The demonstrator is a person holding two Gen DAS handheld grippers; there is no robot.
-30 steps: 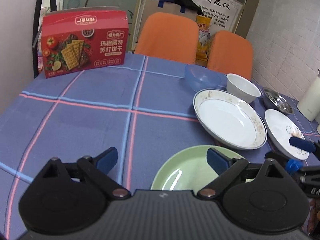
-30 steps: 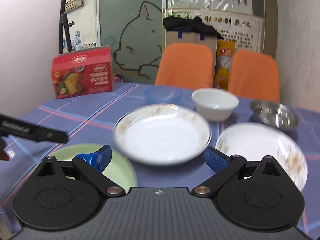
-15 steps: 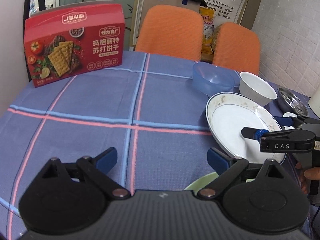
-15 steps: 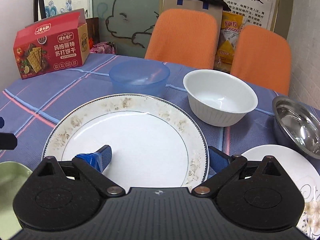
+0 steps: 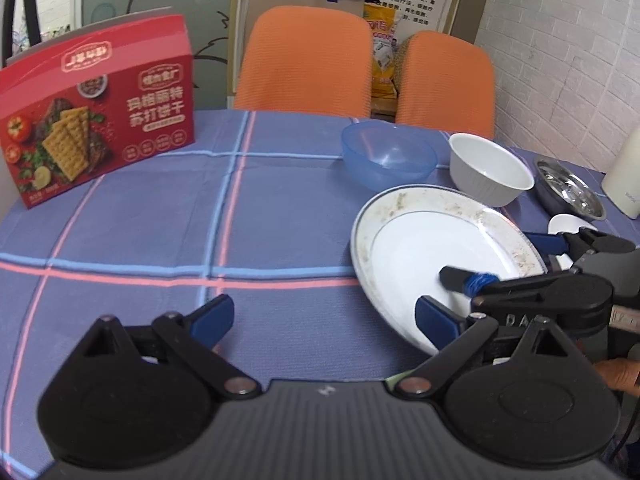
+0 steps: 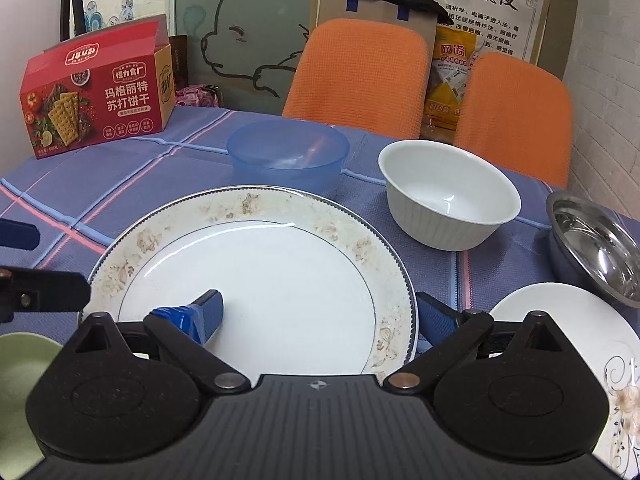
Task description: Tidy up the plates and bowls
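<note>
A large white plate with a floral rim (image 6: pixel 280 276) (image 5: pixel 404 248) lies on the blue checked tablecloth. My right gripper (image 6: pixel 320 314) (image 5: pixel 496 260) is open at its near edge, left finger over the plate's inside, right finger outside the rim. Behind it stand a blue plastic bowl (image 6: pixel 286 156) (image 5: pixel 388 156), a white bowl (image 6: pixel 448 196) (image 5: pixel 488 168) and a steel bowl (image 6: pixel 596 244) (image 5: pixel 568 192). A smaller patterned plate (image 6: pixel 560 320) lies at the right, a green plate (image 6: pixel 20 364) at the near left. My left gripper (image 5: pixel 324 320) is open over bare cloth, left of the large plate.
A red cracker box (image 5: pixel 92 120) (image 6: pixel 96 92) stands at the table's far left. Two orange chairs (image 5: pixel 304 60) line the far edge. A white jug (image 5: pixel 624 176) stands at the far right. A person's hand (image 5: pixel 616 372) holds the right gripper.
My right gripper has advanced onto the large plate's near edge. The left gripper's view has shifted off the green plate toward the bare cloth. Both stay open.
</note>
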